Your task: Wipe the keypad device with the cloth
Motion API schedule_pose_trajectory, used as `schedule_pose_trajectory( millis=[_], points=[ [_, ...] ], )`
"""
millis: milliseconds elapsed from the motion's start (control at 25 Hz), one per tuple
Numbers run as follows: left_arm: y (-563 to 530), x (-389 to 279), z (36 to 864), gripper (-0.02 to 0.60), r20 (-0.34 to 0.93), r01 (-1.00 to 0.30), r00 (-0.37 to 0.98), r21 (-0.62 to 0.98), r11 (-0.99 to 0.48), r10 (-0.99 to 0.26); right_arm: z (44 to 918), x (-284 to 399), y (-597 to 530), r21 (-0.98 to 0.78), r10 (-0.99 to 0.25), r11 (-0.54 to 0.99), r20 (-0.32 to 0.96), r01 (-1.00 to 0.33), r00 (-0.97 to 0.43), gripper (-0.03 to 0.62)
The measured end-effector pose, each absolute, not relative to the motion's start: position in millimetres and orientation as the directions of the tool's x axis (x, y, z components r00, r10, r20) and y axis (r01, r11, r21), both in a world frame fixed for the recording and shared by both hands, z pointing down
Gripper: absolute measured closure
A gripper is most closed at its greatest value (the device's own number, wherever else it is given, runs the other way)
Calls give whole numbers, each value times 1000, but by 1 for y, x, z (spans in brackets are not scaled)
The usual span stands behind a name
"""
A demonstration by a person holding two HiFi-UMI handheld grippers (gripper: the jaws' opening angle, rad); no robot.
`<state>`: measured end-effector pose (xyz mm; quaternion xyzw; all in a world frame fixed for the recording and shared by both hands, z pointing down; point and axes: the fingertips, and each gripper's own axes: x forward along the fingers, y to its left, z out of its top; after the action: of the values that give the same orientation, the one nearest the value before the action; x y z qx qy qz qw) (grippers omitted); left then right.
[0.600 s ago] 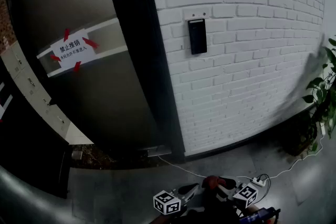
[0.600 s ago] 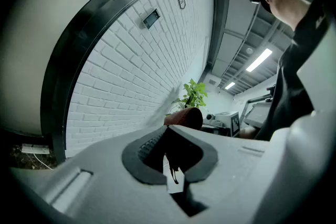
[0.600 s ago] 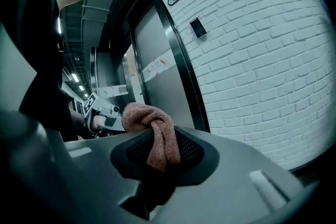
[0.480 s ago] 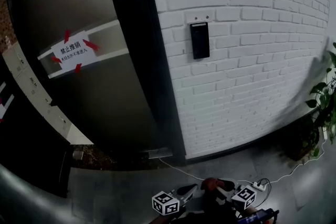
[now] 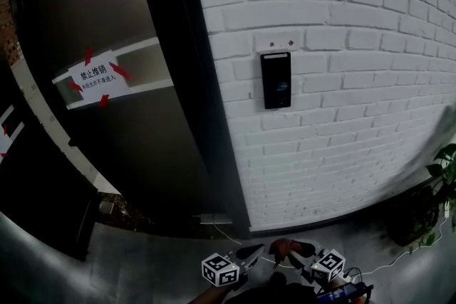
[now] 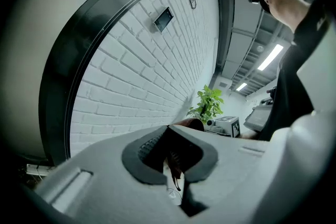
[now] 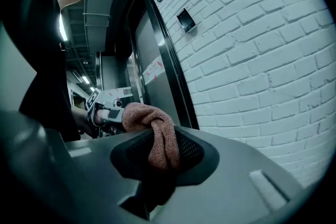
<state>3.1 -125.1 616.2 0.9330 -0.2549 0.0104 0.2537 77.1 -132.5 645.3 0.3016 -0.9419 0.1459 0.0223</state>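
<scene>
The keypad device [image 5: 276, 80] is a black upright panel fixed on the white brick wall [image 5: 342, 132], well above both grippers. It also shows small in the left gripper view [image 6: 163, 19] and the right gripper view [image 7: 186, 19]. My right gripper [image 5: 298, 250] sits at the bottom edge of the head view, shut on a reddish-brown cloth [image 7: 159, 136] that bulges out over its jaws [image 5: 287, 246]. My left gripper [image 5: 249, 253] is just left of it, low down; its jaws [image 6: 170, 157] are together with nothing held.
A dark door frame [image 5: 189, 82] borders the wall on the left, with a glass door carrying a white notice with red arrows [image 5: 96, 73]. A potted plant [image 5: 438, 189] stands at the right. A white cable [image 5: 222, 233] lies on the floor by the wall.
The head view has come closer to the wall: the keypad device looks larger and sits lower and further right. Both grippers stay low, shifted slightly left, cloth still held.
</scene>
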Motion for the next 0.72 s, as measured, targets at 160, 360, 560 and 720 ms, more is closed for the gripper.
schedule_pose_trajectory(
  millis=[160, 360, 560, 720],
  points=[
    [-161, 18, 609, 577, 128, -516, 843, 469, -717, -523, 632, 90, -169, -263, -507, 808, 147, -528, -849, 510],
    [-188, 21, 605, 577, 127, -541, 823, 469, -698, -553, 632, 98, -201, -270, -479, 821, 153, -502, -865, 510],
    [-199, 10, 600, 577, 127, -552, 814, 475, -686, -567, 628, 93, -221, -241, -469, 835, 159, -495, -869, 510],
    [-205, -2, 593, 578, 115, -541, 821, 469, -699, -559, 603, 99, -246, -198, -487, 841, 128, -504, -864, 510]
  ],
)
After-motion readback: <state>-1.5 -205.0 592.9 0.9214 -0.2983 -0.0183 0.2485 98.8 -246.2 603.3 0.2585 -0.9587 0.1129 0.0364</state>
